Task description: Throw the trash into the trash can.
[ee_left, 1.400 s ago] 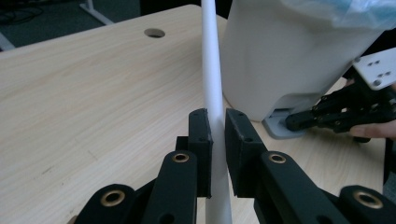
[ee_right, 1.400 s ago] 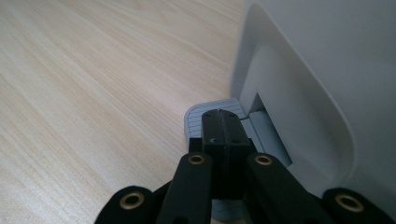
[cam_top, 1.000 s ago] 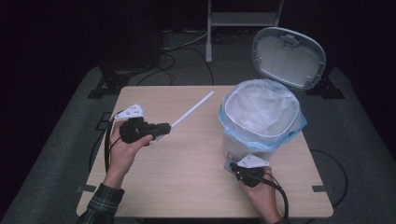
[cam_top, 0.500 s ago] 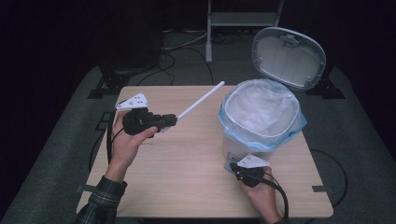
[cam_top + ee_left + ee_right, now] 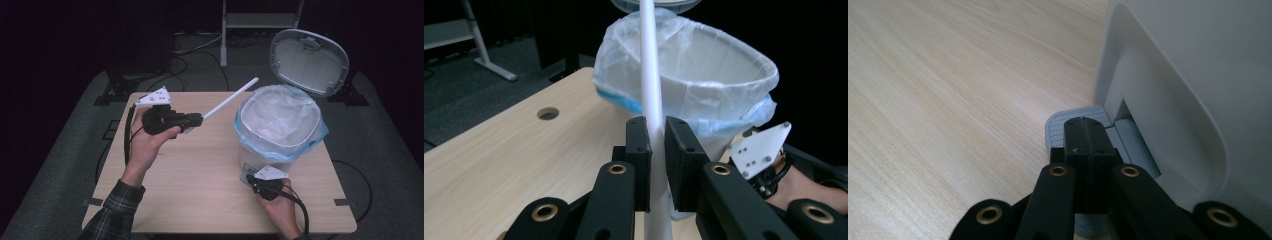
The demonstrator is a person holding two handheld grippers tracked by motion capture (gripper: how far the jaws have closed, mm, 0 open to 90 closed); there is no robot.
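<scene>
My left gripper [image 5: 192, 120] [image 5: 657, 150] is shut on a long white stick [image 5: 231, 97] [image 5: 650, 75], held above the table and slanting up toward the bin. The white pedal bin [image 5: 278, 131] [image 5: 704, 85] stands at the table's right, lined with a clear bag with a blue edge, its lid [image 5: 310, 61] raised. My right gripper [image 5: 254, 181] [image 5: 1086, 142] is shut with nothing between its pads, and they press down on the bin's grey ribbed pedal [image 5: 1068, 122] at the base of the bin [image 5: 1188, 90].
The wooden table [image 5: 200, 190] has a round cable hole [image 5: 547, 113] near its far side. Cables and a metal stand leg [image 5: 223, 35] lie on the dark floor behind. A plaid sleeve [image 5: 117, 212] enters at the bottom left.
My left gripper has risen and shifted toward the bin with the stick, whose tip now points higher, nearer the bin's rim. The right gripper has stayed on the pedal.
</scene>
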